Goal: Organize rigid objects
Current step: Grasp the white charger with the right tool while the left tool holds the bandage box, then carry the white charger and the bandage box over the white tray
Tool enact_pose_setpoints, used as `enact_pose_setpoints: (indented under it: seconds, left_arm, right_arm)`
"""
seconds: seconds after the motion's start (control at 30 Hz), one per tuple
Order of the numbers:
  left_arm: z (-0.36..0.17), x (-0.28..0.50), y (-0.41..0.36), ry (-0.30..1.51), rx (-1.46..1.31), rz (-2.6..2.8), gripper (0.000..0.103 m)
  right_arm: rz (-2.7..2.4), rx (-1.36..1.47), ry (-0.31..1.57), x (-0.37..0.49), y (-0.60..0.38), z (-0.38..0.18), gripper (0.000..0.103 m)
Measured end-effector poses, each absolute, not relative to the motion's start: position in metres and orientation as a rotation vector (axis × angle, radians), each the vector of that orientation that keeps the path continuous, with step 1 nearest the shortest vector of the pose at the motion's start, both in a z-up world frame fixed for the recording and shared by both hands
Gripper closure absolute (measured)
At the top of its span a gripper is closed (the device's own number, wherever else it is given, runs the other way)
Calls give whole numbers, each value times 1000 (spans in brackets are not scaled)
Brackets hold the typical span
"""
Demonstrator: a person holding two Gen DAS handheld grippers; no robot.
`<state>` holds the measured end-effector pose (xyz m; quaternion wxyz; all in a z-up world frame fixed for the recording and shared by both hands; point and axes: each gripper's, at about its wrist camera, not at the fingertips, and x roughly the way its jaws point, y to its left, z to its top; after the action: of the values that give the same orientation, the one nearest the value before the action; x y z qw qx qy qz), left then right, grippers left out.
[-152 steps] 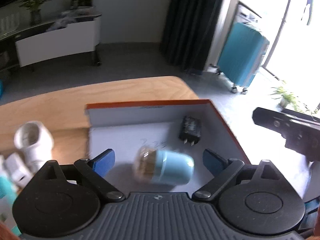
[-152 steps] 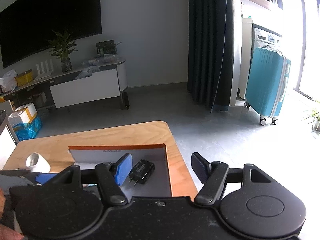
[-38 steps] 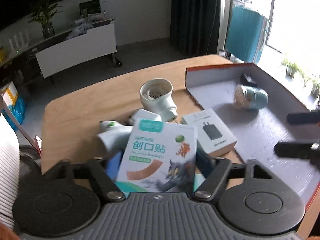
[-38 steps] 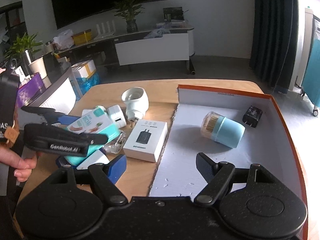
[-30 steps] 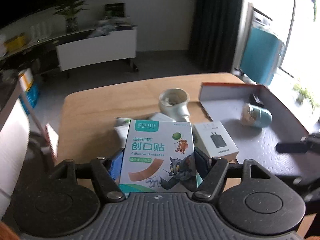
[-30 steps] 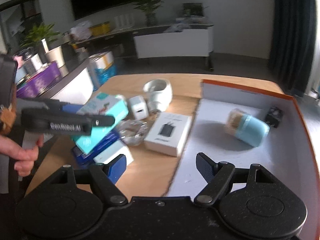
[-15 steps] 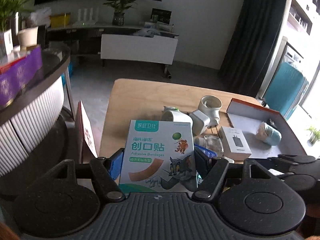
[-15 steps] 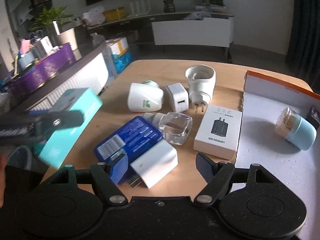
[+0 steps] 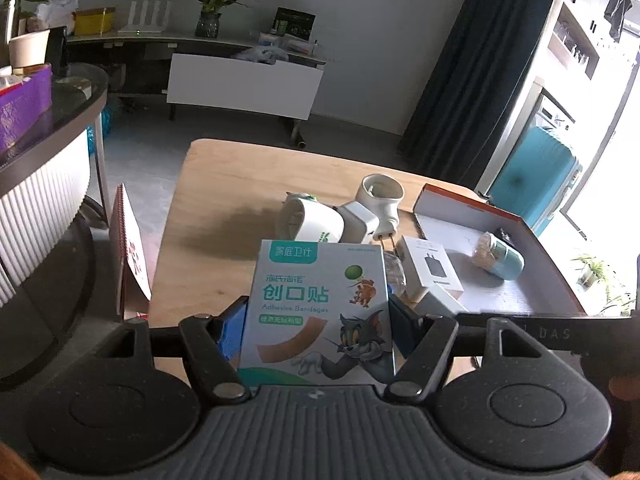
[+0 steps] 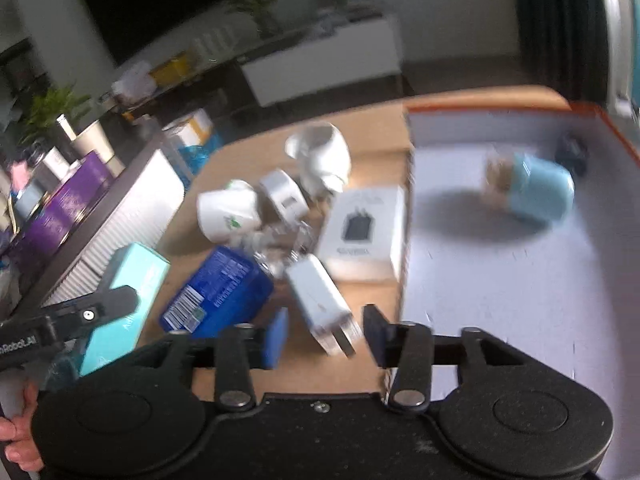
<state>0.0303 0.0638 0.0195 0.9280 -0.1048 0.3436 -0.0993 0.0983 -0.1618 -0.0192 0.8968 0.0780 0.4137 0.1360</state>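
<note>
Presently, in the left wrist view, the left gripper [image 9: 318,316] clamps the bandage box [image 9: 318,308] upright above the table [image 9: 224,200], angled down; it should go flat into the tray [image 9: 532,300], clear of the blue jar [image 9: 502,254]. In the right view, the right gripper [image 10: 324,330], pitched down, has just been closing around the white charger [image 10: 320,300]; blur hides contact, so centre it before lifting.

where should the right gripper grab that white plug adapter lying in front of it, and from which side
Grip the white plug adapter across its two long flat sides, near the middle of the body rather than the metal prong end facing the camera. Come from above and the near side, as the right gripper already does. Its jaws have just been closing with the adapter's prong end between them; blur hides whether the pads touch yet.
</note>
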Motion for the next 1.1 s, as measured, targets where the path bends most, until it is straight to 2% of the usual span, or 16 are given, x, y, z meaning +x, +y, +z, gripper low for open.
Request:
enact_pose_setpoints:
  seconds: [0.1,0.13,0.17,0.3,0.33,0.43,0.5,0.53,0.57,0.73,0.77,0.8,0.83,1.1]
  left_arm:
    - [19,29,64,704,-220,-213,31]
    - [19,29,63,704,-220,-213,31]
    - [19,28,63,703,-220,-214,31]
    - [18,28,64,702,-220,-220,31]
    - [18,28,64,703,-223,-220,31]
    - [18,28,66,699,-227,-220,31]
    - [19,28,65,698,-229,-223,31]
    - [18,29,64,699,-227,-225,31]
    - [18,29,64,702,-227,-227,31]
    - [20,28,61,696,-218,-228,31]
    - [20,27,61,694,-216,-224,31]
    - [20,27,61,695,-217,-220,31]
    - [20,27,61,695,-219,-215,31]
    - [25,24,47,687,-218,-192,31]
  right_arm:
    - [295,71,872,111,-148,-27,46]
    - [279,58,888,114,-146,-31,62]
    - [276,74,900,116,-148,-34,67]
    - [368,419,987,120,-179,-41,71]
    - [352,464,1002,120,-186,-43,69]
    - [224,336,956,111,-192,-32,40]
    - [211,248,917,104,-186,-23,37]
    - [233,220,907,102,-180,-19,27]
    - [252,188,900,99,-174,-18,23]
    - [254,-31,907,104,-141,-30,22]
    - [262,-21,923,106,-141,-33,24]
    - [265,-16,944,109,-140,-38,35]
    - [254,-27,958,110,-138,-41,53]
    - [211,-23,854,91,-149,-15,53]
